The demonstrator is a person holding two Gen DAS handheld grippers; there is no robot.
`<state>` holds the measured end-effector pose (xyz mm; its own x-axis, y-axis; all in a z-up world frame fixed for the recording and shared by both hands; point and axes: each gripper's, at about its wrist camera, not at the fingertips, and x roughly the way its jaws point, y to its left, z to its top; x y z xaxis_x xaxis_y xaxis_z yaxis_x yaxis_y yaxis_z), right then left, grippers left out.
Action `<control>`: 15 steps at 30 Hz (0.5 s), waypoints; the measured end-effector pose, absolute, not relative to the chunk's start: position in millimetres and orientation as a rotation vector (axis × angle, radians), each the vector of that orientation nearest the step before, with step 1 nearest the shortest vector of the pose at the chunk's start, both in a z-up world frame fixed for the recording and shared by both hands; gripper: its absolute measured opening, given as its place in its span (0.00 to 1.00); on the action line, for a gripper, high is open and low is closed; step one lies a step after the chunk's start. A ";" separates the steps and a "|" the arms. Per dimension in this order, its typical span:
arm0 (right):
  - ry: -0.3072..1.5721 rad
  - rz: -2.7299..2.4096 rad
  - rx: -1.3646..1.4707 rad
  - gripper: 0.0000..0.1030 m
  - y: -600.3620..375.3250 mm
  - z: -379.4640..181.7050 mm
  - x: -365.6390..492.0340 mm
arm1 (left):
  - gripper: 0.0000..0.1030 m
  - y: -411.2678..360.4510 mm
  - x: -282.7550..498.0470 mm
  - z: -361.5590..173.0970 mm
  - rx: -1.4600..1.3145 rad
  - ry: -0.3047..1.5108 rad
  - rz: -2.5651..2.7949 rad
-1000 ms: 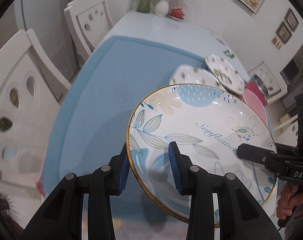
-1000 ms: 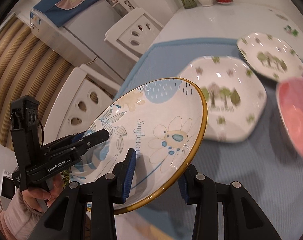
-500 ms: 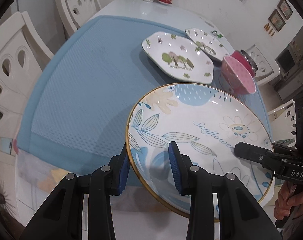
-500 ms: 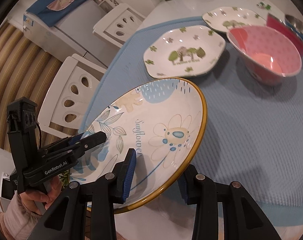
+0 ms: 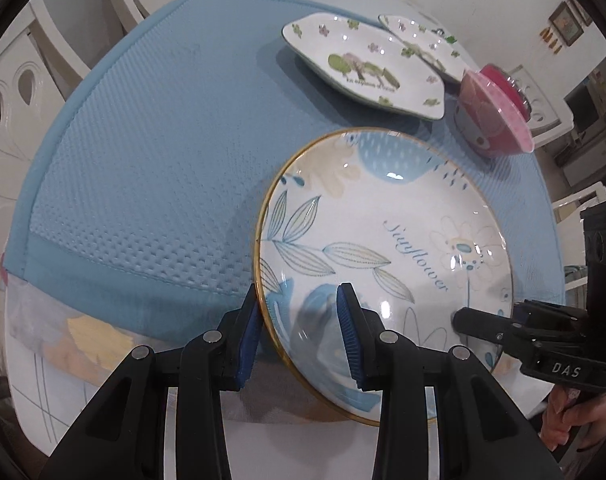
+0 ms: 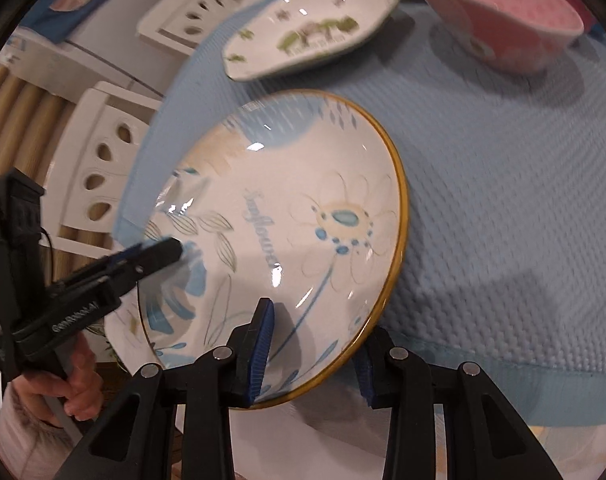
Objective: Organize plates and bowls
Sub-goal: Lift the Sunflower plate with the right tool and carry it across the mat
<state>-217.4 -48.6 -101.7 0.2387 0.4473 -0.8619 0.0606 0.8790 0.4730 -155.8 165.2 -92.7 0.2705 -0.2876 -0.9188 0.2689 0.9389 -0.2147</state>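
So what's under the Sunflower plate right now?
Beneath the Sunflower plate, gripped at its rim by the left gripper and right gripper, lies the blue mat and the table's near edge. Whatever lies directly under its middle is covered.

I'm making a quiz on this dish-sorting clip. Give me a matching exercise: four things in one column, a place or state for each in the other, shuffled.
Things:
1. sunflower plate
2. tree plate
3. pink bowl
4. blue mat

Places or states:
A. spread over the table
B. clamped at its rim by both grippers
C. resting on the mat, white with green trees
D. standing at the mat's right side in the left wrist view

Pairs: 1-B, 2-C, 3-D, 4-A
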 end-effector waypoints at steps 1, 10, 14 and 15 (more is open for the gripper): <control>1.313 0.274 0.479 0.34 -51.1 -102.1 -217.5 | 0.32 165.4 -155.3 -93.6 -0.018 1.243 -0.374; 1.355 0.155 0.475 0.34 -66.3 -101.6 -200.0 | 0.32 147.1 -140.6 -91.5 0.025 1.282 -0.387; 1.366 0.145 0.504 0.34 -70.8 -101.9 -198.0 | 0.32 140.1 -138.5 -92.9 0.070 1.287 -0.376; 1.370 0.143 0.506 0.34 -71.4 -102.2 -198.1 | 0.32 139.5 -137.9 -93.8 0.075 1.294 -0.376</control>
<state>-198.1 -71.4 -102.2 0.2102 0.3855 -0.8984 0.1915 0.8849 0.4245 -137.9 139.5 -93.8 0.2222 -0.2304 -0.9474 0.3134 0.9370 -0.1544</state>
